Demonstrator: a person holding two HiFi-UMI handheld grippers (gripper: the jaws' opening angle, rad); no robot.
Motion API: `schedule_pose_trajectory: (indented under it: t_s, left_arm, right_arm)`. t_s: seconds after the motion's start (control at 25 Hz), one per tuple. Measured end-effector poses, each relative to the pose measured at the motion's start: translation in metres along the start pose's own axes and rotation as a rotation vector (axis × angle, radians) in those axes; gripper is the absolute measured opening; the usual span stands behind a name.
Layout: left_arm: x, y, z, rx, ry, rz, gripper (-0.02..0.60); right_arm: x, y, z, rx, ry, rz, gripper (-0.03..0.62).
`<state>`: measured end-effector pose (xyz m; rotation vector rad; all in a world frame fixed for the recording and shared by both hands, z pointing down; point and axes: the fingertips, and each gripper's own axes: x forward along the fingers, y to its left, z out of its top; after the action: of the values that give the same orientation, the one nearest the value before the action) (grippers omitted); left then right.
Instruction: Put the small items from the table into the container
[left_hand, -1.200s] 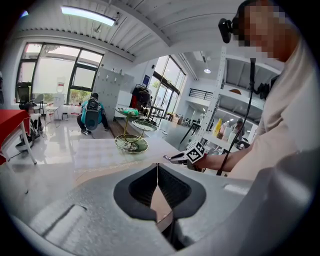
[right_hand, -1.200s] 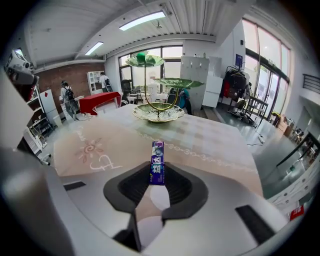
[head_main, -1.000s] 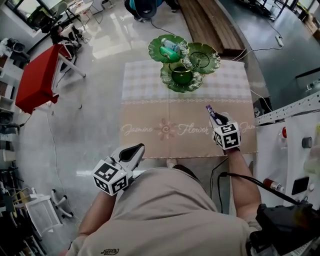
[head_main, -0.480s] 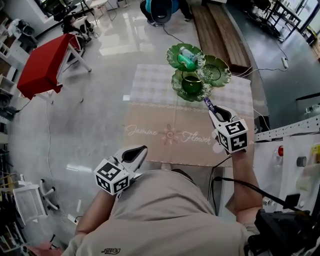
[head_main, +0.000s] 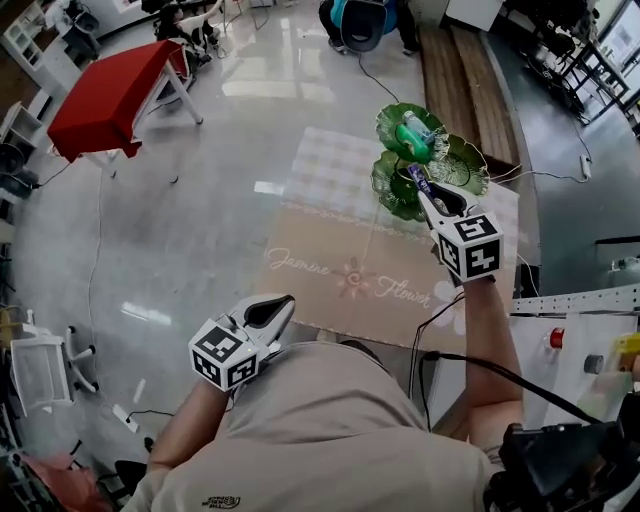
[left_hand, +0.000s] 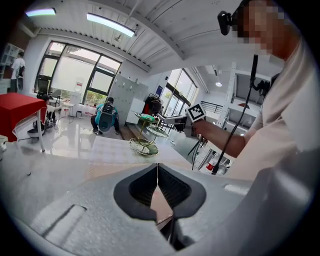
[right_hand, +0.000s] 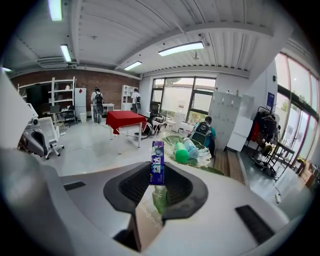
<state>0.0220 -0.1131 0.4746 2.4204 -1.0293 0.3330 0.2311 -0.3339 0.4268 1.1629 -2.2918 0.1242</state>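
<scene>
As the right gripper (head_main: 424, 188) clamps the purple pack (head_main: 416, 178) upright between its jaws, the pack is up off the table (head_main: 330, 240), right by the green dish stand (head_main: 392, 118).
That stand is at the table's far end, and its top dish carries a green item (right_hand: 181, 155) and a pale blue one (right_hand: 193, 148). Down at the near edge, close to the person's body, the left gripper (head_main: 283, 301) grips nothing, its jaw tips pressed together.

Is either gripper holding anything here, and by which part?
The right gripper clamps a small purple packet by its lower end. The left gripper is shut and empty.
</scene>
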Motion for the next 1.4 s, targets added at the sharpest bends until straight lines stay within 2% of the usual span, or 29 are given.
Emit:
schedule_pose_trajectory:
  t_s: [0.28, 0.64, 1.04, 1.4]
  left_arm:
    - [-0.015, 0.015, -0.005, -0.043, -0.016, 0.056, 0.008]
    - [-0.034, 0.03, -0.011, -0.086, -0.026, 0.118, 0.008]
    - [-0.053, 0.038, -0.017, -0.099, -0.026, 0.145, 0.009]
    - [-0.072, 0.039, -0.019, -0.098, -0.034, 0.156, 0.008]
  right_arm:
    - [0.045, -0.009, 0.034, -0.047, 0.006, 0.009, 0.095]
    - [0.082, -0.022, 0.035, -0.054, 0.074, -0.008, 0.095]
    - [0.096, -0.024, 0.028, -0.036, 0.108, -0.032, 0.1]
    - [0.088, -0.027, 0.034, -0.014, 0.081, -0.068, 0.114]
